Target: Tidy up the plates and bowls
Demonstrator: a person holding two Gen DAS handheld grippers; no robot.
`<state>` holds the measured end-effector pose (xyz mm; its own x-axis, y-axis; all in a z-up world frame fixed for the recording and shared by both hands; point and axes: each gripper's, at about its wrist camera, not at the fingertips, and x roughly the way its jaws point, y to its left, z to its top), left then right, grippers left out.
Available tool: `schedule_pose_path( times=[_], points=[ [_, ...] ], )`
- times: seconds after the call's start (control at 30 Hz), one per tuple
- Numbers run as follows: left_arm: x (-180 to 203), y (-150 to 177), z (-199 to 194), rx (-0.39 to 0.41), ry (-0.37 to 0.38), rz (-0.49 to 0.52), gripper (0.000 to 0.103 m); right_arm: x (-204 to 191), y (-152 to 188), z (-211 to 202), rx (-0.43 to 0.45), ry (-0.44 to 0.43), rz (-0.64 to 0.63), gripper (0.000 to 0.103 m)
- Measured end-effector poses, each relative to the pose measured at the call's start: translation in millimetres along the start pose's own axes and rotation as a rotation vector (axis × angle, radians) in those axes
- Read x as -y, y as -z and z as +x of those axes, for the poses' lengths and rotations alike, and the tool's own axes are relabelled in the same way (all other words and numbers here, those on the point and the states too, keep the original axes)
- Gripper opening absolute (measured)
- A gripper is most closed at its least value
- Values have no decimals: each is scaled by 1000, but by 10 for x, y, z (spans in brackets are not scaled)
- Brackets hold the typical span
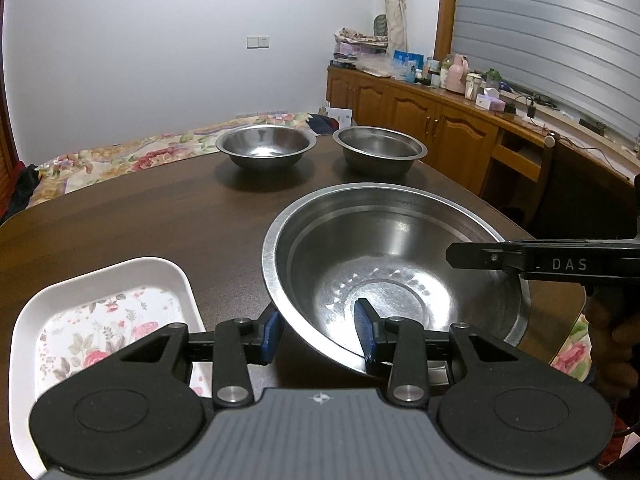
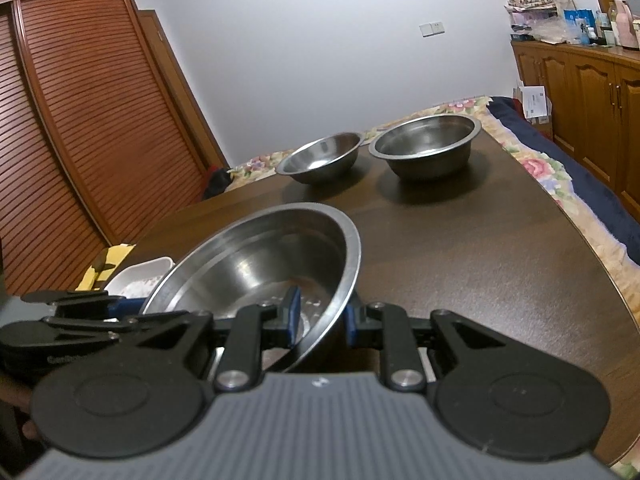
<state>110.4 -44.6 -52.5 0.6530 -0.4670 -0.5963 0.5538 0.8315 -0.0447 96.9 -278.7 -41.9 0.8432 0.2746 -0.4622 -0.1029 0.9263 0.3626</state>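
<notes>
Our left gripper [image 1: 320, 330] has its blue pads set apart on either side of the large steel bowl's [image 1: 396, 264] near rim, one pad outside the wall and one inside; we cannot tell whether they press on the metal. Our right gripper [image 2: 320, 316] straddles the opposite rim of the same bowl [image 2: 260, 260] in the same way, its pads closer together, though contact again is unclear. The bowl is round, so it has no long axis; it sits tilted, with its mouth facing up and toward the left camera. In the left view the right gripper reaches in level from the right edge, while the left points forward along the dark wooden table [image 1: 160, 216]. Just left of the bowl lies a white floral tray [image 1: 100, 320]. Two smaller steel bowls stand upright, side by side at the far edge: one [image 1: 266, 146] left, one [image 1: 380, 148] right.
</notes>
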Motion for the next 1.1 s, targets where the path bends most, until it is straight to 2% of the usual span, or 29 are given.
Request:
schedule_pose_path(
  times=[0.43, 0.57, 0.73, 1.1],
  points=[
    [-12, 7, 23, 2, -16, -4, 48, 33, -25, -33, 10, 19, -30, 25],
    [-37, 0, 10, 11, -26, -7, 61, 43, -41, -48, 13, 25, -31, 25],
    [-93, -28, -46, 31, -24, -24, 68, 21, -91, -93, 24, 27, -46, 25],
    [-266, -349, -218, 114, -50, -35, 80, 55, -415, -317, 114, 66, -112, 42]
  ],
)
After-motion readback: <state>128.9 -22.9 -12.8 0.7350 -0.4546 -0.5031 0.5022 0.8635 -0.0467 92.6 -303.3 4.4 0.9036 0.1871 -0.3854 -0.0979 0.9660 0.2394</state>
